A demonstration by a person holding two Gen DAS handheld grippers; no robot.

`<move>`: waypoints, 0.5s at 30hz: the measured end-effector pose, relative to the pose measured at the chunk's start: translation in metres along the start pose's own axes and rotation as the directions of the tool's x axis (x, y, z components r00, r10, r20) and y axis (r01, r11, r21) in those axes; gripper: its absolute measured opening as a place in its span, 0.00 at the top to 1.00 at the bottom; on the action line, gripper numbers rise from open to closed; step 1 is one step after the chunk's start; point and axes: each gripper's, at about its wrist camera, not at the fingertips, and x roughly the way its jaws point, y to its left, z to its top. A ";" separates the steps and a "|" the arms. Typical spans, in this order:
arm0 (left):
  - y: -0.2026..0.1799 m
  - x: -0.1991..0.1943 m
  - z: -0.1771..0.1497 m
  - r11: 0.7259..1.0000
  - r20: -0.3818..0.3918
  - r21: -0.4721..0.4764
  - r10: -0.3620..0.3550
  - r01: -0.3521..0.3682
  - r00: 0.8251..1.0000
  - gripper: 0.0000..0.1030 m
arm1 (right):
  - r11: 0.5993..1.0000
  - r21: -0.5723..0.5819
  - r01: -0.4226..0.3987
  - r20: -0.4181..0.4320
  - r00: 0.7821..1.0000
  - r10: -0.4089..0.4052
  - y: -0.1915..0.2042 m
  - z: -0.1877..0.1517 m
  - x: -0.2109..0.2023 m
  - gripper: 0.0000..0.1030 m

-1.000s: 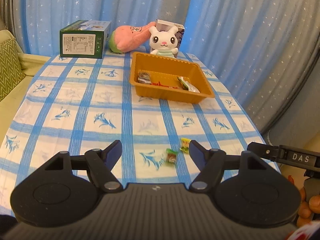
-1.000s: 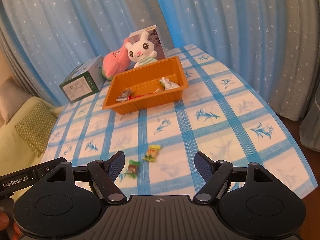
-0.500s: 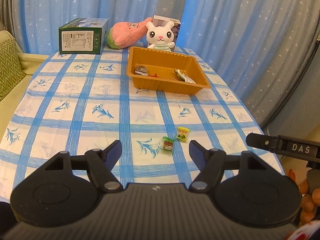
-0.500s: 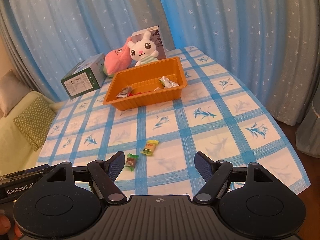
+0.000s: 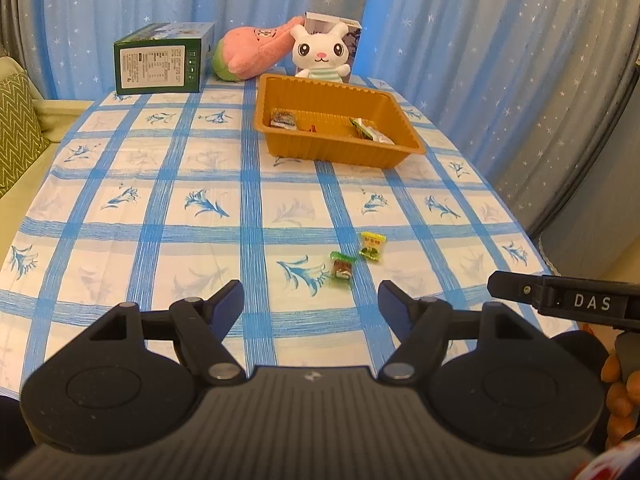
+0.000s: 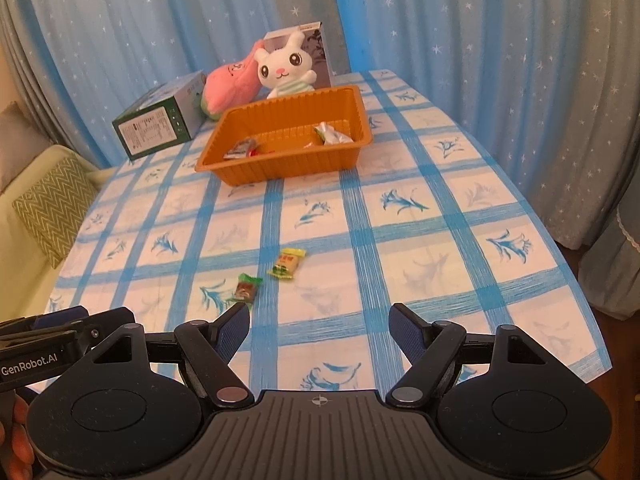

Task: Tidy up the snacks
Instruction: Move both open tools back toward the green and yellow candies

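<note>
Right wrist view: two wrapped candies, green-wrapped candy [image 6: 247, 288] and yellow-wrapped candy [image 6: 287, 264], lie loose on the counter [image 6: 420, 240] well short of the orange tray [image 6: 280, 168]; likely light, crinkly and slippery, best pinched across the body. Right hand-held gripper [image 6: 319, 326] and left hand-held gripper [image 5: 311, 303] both gape, empty. Beyond the tray: green box [image 6: 156, 128], bunny plush [image 6: 286, 68], pink plush [image 6: 232, 82]; nothing bars the path.

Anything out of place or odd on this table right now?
Two wrapped candies, a green one and a yellow one, lie loose on the checked tablecloth, apart from the orange tray that holds the other snacks. Nothing looks spilled or damaged.
</note>
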 end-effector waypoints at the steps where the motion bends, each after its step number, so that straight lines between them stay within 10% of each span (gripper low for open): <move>1: 0.000 0.001 0.000 1.000 -0.003 0.001 0.000 0.000 1.000 0.31 | 1.000 0.000 0.001 -0.002 1.000 -0.001 -0.001 0.000 0.001 0.26; 15: -0.002 0.022 -0.003 1.000 -0.046 0.006 0.001 0.000 0.999 0.31 | 1.000 0.012 0.013 -0.030 0.999 -0.013 -0.009 -0.003 0.018 0.26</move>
